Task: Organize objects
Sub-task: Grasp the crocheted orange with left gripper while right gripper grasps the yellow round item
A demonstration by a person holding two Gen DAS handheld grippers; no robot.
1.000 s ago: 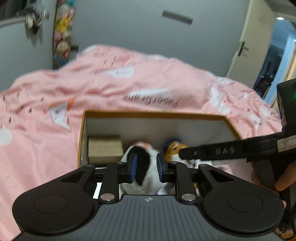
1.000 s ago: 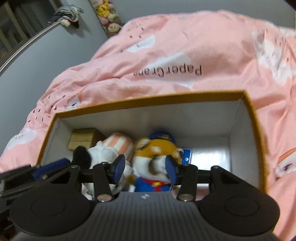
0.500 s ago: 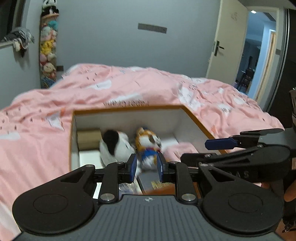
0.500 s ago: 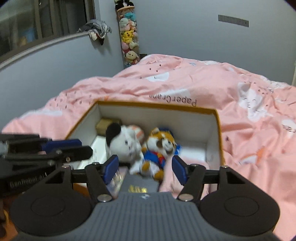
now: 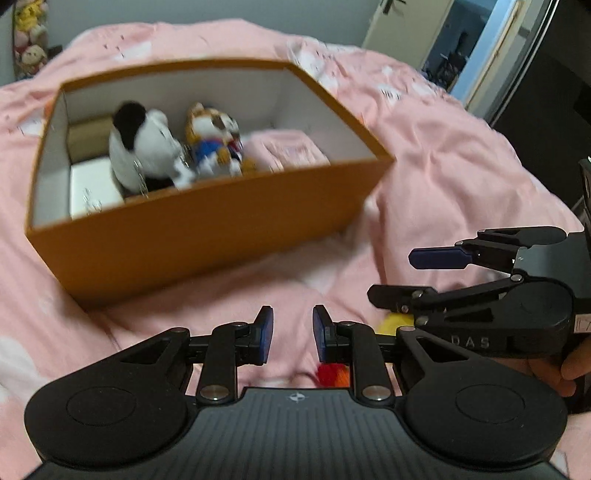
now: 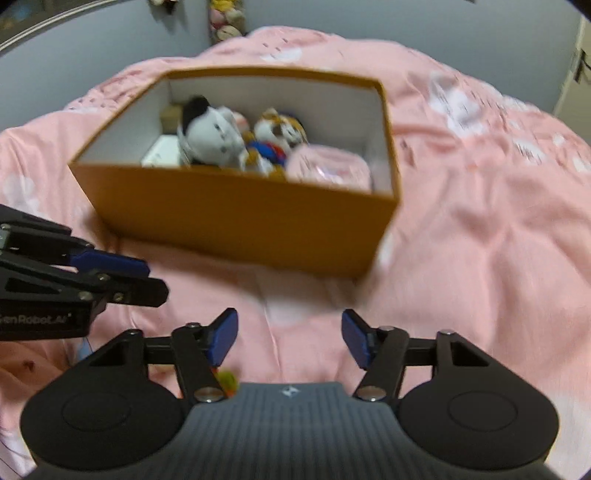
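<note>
An orange cardboard box [image 5: 207, 229] [image 6: 236, 214] sits on a pink bed. Inside it are a black-and-white plush [image 5: 144, 147] [image 6: 210, 136], an orange plush in blue clothes [image 5: 214, 136] [image 6: 277, 136], a pink packet [image 5: 284, 151] [image 6: 328, 166] and a small brown box [image 5: 88, 136]. My left gripper [image 5: 289, 334] is empty, its jaws slightly apart, in front of the box. My right gripper [image 6: 290, 336] is open and empty, also in front of the box. A yellow and red object [image 5: 395, 325] lies on the bed just below both grippers, mostly hidden.
The pink duvet [image 6: 480, 221] covers the bed all around the box. A column of plush toys [image 5: 29, 37] hangs on the far wall. A door [image 5: 406, 22] stands open at the back right.
Both grippers have pulled back out of the box and now point at it from the front. The right gripper stays open. The box contents have not moved.
</note>
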